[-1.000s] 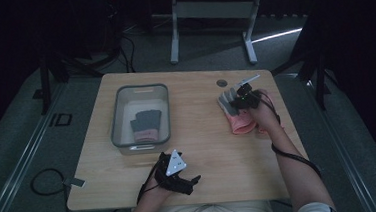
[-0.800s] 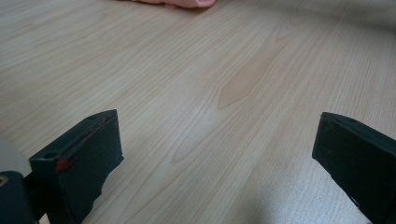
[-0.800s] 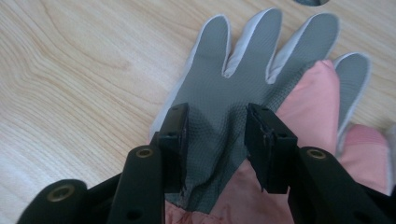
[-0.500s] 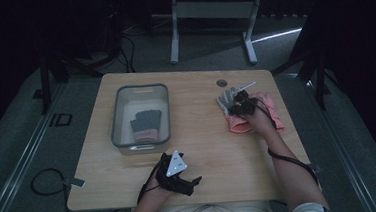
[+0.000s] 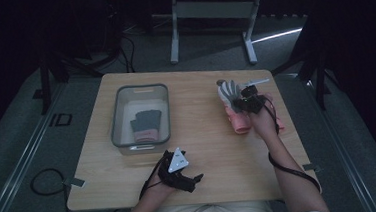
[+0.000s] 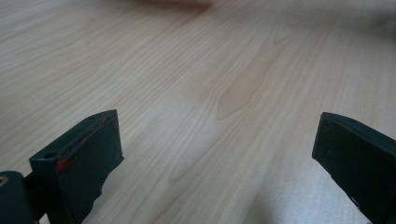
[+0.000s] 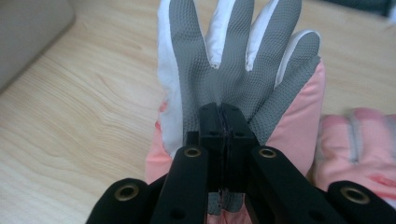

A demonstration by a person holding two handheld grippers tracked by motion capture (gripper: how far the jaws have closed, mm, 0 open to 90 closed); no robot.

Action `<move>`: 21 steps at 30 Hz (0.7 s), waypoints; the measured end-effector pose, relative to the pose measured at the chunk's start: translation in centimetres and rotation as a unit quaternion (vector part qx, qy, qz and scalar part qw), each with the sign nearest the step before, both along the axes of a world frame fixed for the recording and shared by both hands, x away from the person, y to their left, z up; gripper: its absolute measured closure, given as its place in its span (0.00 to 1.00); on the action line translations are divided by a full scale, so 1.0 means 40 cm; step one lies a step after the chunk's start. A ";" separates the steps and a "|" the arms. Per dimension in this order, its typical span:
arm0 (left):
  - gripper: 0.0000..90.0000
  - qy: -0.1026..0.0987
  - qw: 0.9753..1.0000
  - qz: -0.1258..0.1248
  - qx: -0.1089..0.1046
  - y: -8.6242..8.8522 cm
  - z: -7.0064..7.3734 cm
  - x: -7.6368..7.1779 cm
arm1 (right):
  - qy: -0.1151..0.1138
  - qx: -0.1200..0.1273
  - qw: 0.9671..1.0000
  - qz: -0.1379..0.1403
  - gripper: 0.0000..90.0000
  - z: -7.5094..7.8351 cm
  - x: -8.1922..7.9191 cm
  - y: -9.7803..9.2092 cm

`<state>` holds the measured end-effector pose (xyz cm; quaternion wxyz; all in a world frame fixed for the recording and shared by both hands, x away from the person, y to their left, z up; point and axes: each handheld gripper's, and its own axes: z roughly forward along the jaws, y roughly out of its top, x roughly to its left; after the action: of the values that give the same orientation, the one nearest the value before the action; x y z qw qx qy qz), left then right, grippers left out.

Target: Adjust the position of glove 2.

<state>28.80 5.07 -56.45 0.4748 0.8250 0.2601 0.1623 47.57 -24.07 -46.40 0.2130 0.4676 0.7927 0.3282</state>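
The grey-palmed glove (image 7: 238, 60) is clamped between the right gripper's (image 7: 223, 122) closed jaws, its fingers pointing beyond them over the table (image 5: 203, 135). The left gripper (image 6: 215, 154) rests with jaws apart above bare wood.

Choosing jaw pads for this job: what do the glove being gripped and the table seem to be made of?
The glove looks like fabric: a grey palm with a dimpled, rubbery grip texture, white between the fingers, and a pink cuff. The table looks like pale wood or wood-look laminate, smooth, with visible grain.
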 end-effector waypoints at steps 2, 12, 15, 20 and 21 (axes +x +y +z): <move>0.01 0.003 1.000 0.004 -0.004 0.002 -0.001 0.002 | -0.012 -0.003 1.000 -0.007 0.98 0.030 -0.037 0.009; 0.01 -0.008 1.000 0.005 0.006 -0.004 -0.003 -0.002 | -0.020 0.031 0.999 -0.009 0.98 0.085 -0.185 0.037; 0.01 -0.008 1.000 0.005 0.006 -0.004 -0.003 -0.005 | -0.014 0.043 0.999 -0.012 0.98 0.079 -0.221 0.042; 0.01 -0.009 1.000 0.005 0.009 -0.005 -0.003 -0.006 | -0.005 0.043 0.999 -0.020 0.98 0.062 -0.255 0.051; 0.01 -0.010 1.000 0.004 0.008 -0.005 -0.002 -0.006 | 0.000 0.043 0.999 -0.028 0.98 0.055 -0.265 0.053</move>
<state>28.54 4.87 -56.53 0.4702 0.8258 0.2580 0.1744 36.95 -21.95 -44.21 0.2019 0.4979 0.7646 0.3561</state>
